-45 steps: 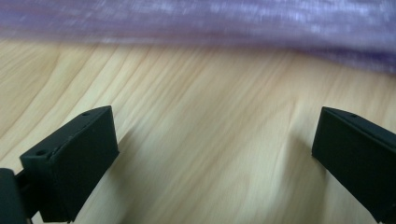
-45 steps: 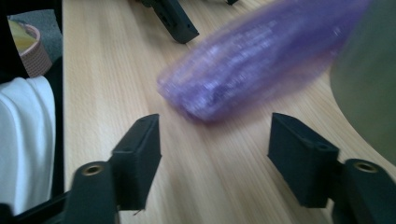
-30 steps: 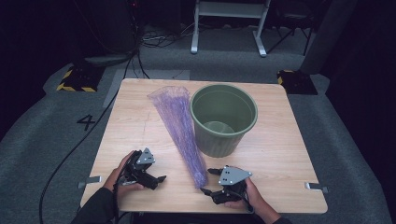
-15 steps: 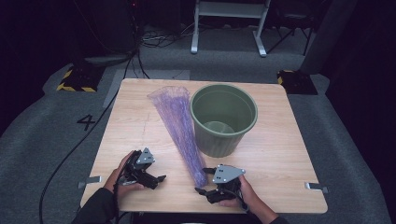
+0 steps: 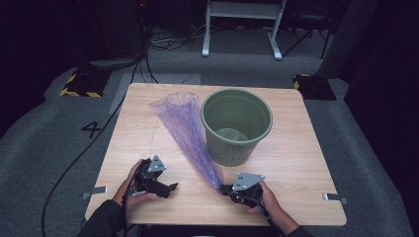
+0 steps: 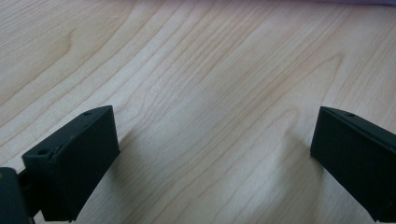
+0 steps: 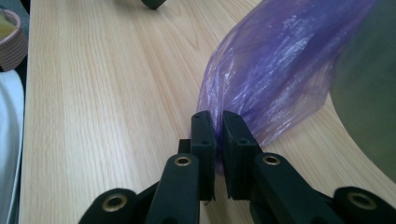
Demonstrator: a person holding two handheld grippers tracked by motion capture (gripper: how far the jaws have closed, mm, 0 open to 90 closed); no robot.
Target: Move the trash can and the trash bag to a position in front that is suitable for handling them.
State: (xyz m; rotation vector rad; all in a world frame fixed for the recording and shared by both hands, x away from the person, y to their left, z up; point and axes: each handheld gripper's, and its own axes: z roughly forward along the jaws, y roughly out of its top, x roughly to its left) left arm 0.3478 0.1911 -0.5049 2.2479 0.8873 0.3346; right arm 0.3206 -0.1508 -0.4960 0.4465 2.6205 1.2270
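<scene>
At the near edge of the table (image 5: pixel 148 123), the right gripper (image 5: pixel 228 189) has just been closing its jaws, and they now pinch the narrow near tip of the purple plastic bag (image 5: pixel 185 123). In the right gripper view the two black jaws stand almost together with the thin purple film caught between them (image 7: pixel 219 154), and the bag (image 7: pixel 275 65) fans out beyond them over the wood. The left gripper (image 5: pixel 170 187) lies low over the table to the left, well apart from the bag; in the left gripper view its jaws stand wide apart (image 6: pixel 212 149) with bare wood between them, holding nothing. A hand and dark sleeve come in from the bottom edge behind each gripper. The bag lies flat on the table, running from the pinched tip away and to the left, widening to a crumpled open end near the far edge. Just right of it, touching its side, stands an upright green bucket (image 5: pixel 237 126) at the middle of the table. Beyond the table lie grey floor, cables and a white metal stand (image 5: pixel 242 24).
</scene>
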